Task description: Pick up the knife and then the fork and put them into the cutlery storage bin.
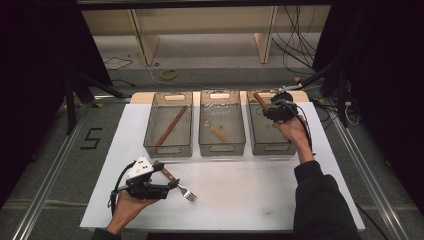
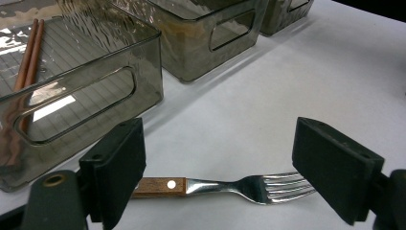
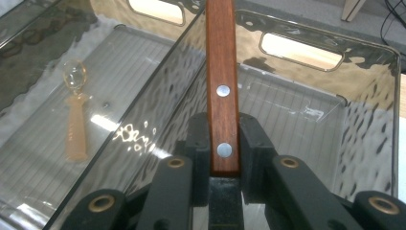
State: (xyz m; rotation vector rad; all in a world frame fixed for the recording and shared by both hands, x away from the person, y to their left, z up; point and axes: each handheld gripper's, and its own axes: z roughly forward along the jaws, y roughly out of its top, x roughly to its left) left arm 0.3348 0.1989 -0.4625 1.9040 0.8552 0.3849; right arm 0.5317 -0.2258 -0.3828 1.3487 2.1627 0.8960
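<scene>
R tongs (image 3: pixel 224 143) clamped on wooden handle (image 3: pixel 221 72); fork (image 2: pixel 230 187) betw. spread L tongs (image 2: pixel 234 177).

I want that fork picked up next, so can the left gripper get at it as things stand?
Probably yes: the left gripper is open, its jaws either side of the fork on the table, nothing between them.

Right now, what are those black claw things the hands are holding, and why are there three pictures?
They are hand-held grabbers, each with two black jaws. A person holds one in each hand. One picture looks down from above the table; the other two come from little cameras riding on the grabbers. On the white table stand three see-through bins. The left bin holds chopsticks, the middle bin a small clear spoon. The left grabber is open around a fork lying on the table. The right grabber is squeezed shut on a wooden handle over the right bin; its far end is hidden.
</scene>
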